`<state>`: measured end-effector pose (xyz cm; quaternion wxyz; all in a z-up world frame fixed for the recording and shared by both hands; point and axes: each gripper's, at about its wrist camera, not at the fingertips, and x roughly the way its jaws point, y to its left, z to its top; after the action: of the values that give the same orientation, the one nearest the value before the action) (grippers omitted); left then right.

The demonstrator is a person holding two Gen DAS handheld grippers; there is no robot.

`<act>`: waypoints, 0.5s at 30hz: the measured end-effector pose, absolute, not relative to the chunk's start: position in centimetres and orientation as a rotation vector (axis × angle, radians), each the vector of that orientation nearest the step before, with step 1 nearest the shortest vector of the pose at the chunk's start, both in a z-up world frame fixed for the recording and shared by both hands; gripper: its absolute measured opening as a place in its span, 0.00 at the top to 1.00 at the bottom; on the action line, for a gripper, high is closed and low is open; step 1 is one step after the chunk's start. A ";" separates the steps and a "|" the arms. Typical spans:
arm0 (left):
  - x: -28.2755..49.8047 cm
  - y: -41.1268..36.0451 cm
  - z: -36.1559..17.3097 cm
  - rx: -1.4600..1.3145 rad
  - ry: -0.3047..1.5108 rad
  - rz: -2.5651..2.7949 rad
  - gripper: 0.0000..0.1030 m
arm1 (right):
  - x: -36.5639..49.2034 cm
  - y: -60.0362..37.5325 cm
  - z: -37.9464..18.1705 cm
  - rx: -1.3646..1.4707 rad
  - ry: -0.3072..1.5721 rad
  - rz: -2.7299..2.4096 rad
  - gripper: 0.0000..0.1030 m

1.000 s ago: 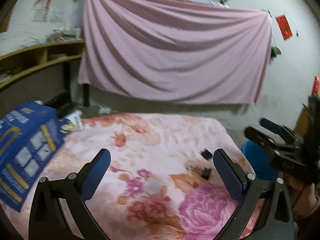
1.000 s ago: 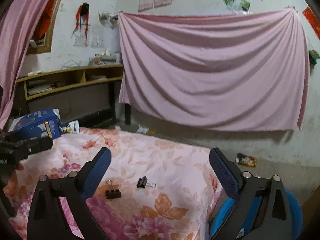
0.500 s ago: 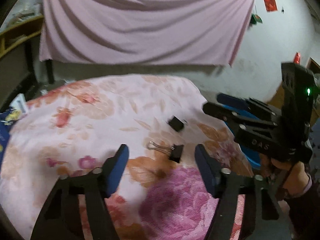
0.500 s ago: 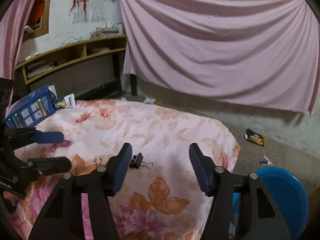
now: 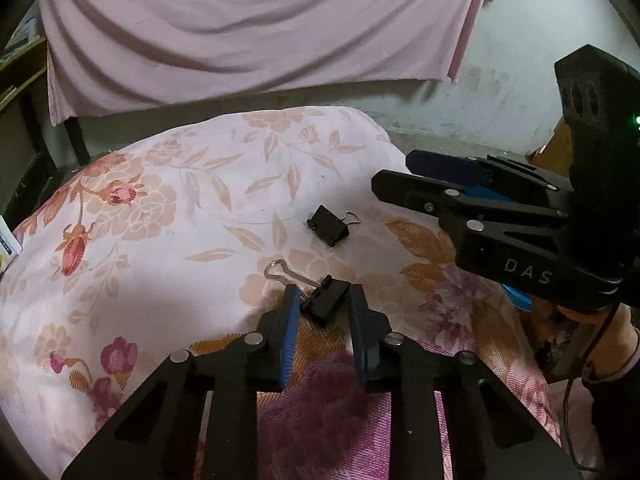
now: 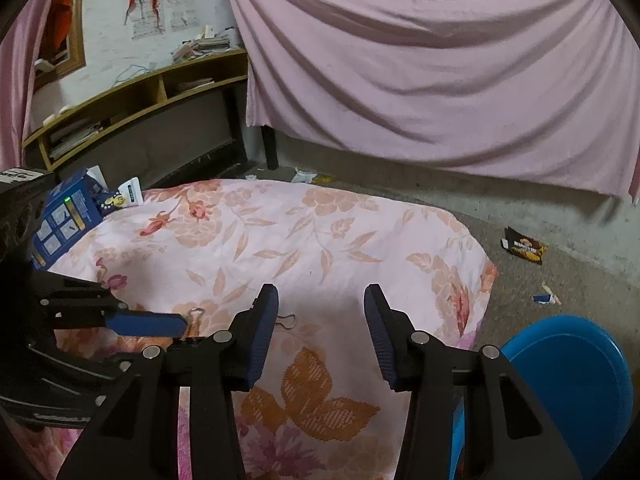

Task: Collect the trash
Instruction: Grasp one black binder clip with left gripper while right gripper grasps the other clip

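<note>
Two black binder clips lie on a table covered by a floral pink cloth [image 5: 168, 216]. My left gripper [image 5: 324, 304] has its jaws narrowed around the near clip [image 5: 326, 299], with small gaps on both sides. The far clip [image 5: 329, 225] lies beyond it. My right gripper [image 6: 320, 300] is open and empty, low over the cloth; it also shows at the right of the left wrist view [image 5: 460, 188]. In the right wrist view only wire handles of the clips show, one [image 6: 286, 319] beside the left finger, one [image 6: 196, 313] by the left gripper's blue pad [image 6: 144, 325].
A blue bin [image 6: 560, 384] stands on the floor right of the table. A blue box [image 6: 66, 220] sits at the table's far left corner. Wrappers [image 6: 524, 246] lie on the floor. A pink sheet [image 6: 440, 60] hangs on the wall, shelves [image 6: 132, 108] to its left.
Both grippers have dropped toward the table and narrowed. The left one has moved forward and its jaws now flank the near binder clip. The right gripper has come lower and nearer the clips.
</note>
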<state>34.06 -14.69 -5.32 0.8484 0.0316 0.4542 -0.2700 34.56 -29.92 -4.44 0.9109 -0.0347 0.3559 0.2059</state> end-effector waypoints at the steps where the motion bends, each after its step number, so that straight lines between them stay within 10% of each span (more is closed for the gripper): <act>1: 34.0 -14.6 -5.3 0.064 0.957 -0.570 0.81 | 34.6 -29.9 -4.5 -0.069 0.738 0.426 0.59; 15: 34.0 -9.4 -4.1 -0.083 0.914 -0.421 0.82 | 36.0 -27.7 -5.9 -0.075 0.859 0.481 0.59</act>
<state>33.98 -9.42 -4.09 0.8753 -0.0400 0.4377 -0.2018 35.97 -27.75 -5.93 0.8806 -0.0360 0.4123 0.2308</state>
